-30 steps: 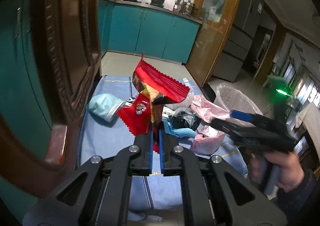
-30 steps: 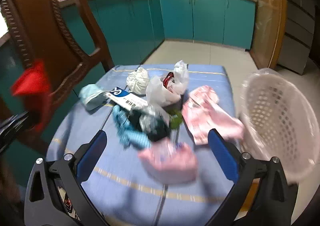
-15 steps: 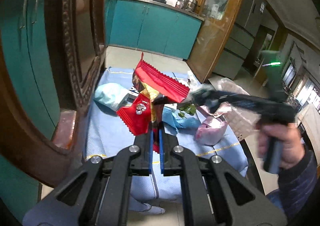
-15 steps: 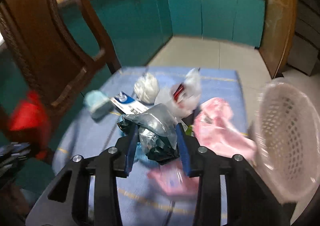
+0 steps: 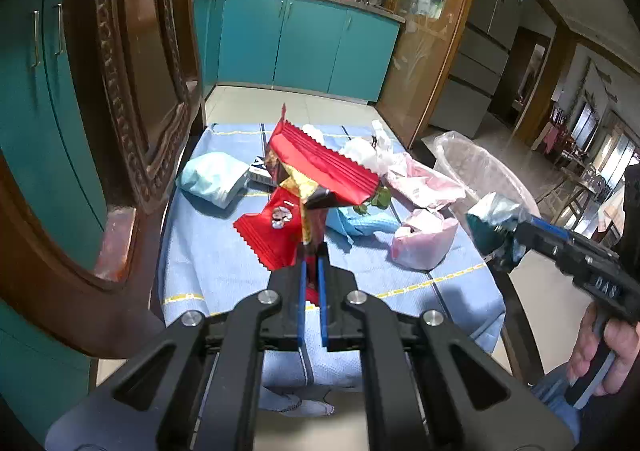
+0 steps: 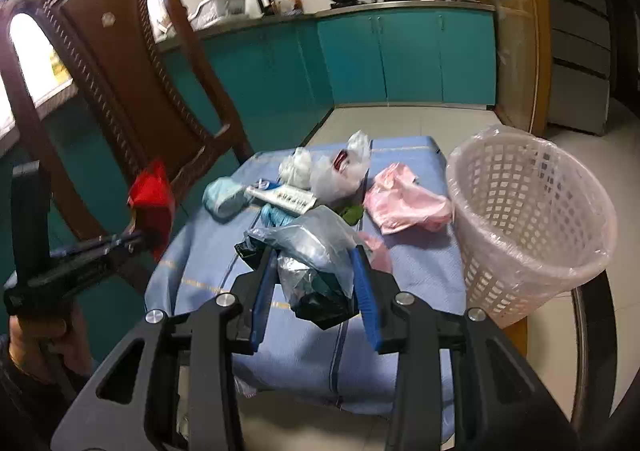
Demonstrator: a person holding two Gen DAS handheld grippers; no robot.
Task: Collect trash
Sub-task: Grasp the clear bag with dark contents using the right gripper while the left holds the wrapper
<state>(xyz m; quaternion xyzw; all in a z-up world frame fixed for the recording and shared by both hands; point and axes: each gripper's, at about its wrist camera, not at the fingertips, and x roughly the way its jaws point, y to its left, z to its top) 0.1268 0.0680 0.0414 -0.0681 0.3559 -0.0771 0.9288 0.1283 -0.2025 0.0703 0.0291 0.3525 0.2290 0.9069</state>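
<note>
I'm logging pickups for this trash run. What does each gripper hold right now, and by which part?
Left gripper pinches the red snack wrappers at their lower edge. Right gripper clamps the crumpled silver-grey bag across its middle.

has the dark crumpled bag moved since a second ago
Yes. The dark crumpled bag left the pile on the blue cloth and now hangs in the right tool, nearer the basket.

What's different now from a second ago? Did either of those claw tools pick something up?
Yes. The right gripper, open above the pile a second ago, has shut on a crumpled dark plastic bag and lifted it off the table, toward the basket. The left gripper stays clamped on the red wrapper; the other trash is unmoved.
</note>
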